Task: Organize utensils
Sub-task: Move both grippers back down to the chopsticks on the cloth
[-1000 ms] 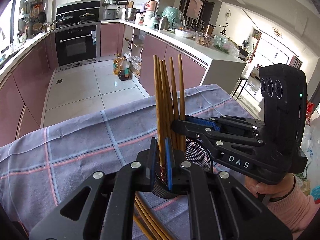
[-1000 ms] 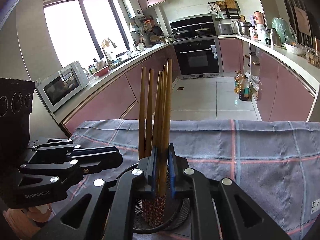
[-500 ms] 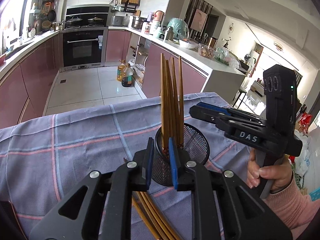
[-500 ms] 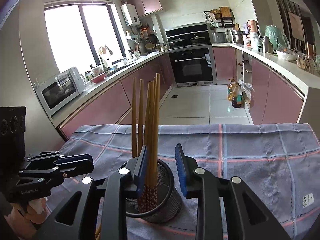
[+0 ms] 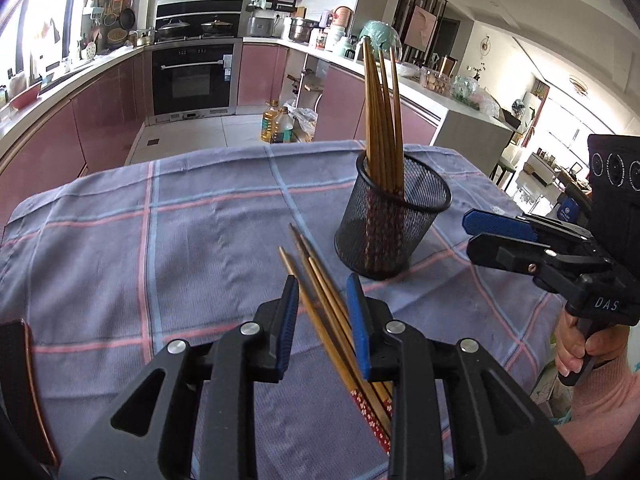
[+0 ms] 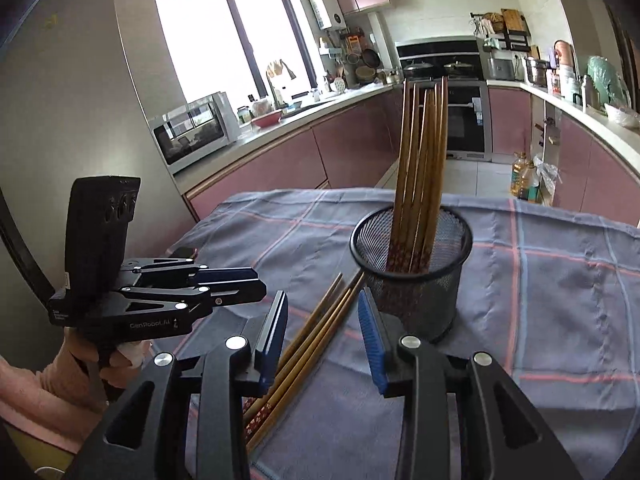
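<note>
Both grippers have just been opening: the left gripper [image 5: 322,312] and right gripper [image 6: 324,332] are hanging apart over loose chopsticks [image 5: 320,300] lying near the mesh cup [image 5: 394,224]. They are probably light, stiff and slippery (likely lacquered), so pinching mid-shaft suits.

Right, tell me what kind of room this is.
A home kitchen, almost certainly: a built-in oven beneath a stove with pots, pink cabinets along the counters, and a microwave by the window. The work happens at a table with a plaid cloth.
</note>
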Demonstrator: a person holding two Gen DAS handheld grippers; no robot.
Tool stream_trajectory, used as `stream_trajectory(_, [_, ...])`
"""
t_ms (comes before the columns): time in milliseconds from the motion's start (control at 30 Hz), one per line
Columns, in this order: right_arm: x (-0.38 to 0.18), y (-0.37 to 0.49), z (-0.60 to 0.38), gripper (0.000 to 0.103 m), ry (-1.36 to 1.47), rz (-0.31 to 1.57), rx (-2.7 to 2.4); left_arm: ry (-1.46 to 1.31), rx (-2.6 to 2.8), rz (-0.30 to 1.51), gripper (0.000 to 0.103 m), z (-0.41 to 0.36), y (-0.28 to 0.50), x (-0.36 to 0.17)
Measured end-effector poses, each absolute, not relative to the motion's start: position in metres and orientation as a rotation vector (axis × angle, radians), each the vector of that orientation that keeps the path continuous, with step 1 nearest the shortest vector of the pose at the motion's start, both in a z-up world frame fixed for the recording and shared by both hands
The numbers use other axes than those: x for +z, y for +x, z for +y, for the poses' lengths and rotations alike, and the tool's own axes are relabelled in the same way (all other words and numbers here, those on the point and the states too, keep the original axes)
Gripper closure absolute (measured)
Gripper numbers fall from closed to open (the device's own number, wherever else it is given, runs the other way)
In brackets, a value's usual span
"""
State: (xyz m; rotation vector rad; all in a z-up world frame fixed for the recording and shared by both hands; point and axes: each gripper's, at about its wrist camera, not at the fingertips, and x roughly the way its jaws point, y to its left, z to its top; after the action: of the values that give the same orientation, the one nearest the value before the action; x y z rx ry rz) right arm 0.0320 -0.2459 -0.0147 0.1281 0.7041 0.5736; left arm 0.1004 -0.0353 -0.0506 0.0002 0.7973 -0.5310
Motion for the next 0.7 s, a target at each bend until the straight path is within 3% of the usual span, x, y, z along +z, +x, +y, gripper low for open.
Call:
stream_trajectory(267, [-0.062, 0.036, -0.219, 0.069, 0.129, 0.847, 0.563, 0.013, -0.51, 0.881, 0.075, -0.037, 0.086, -0.09])
stream_trajectory(700, [-0.081, 0.028, -0.199, 0.069, 0.064, 0.89, 0.536, 0.036, -0.509, 0.911, 0.071, -0.047, 0.086, -0.103])
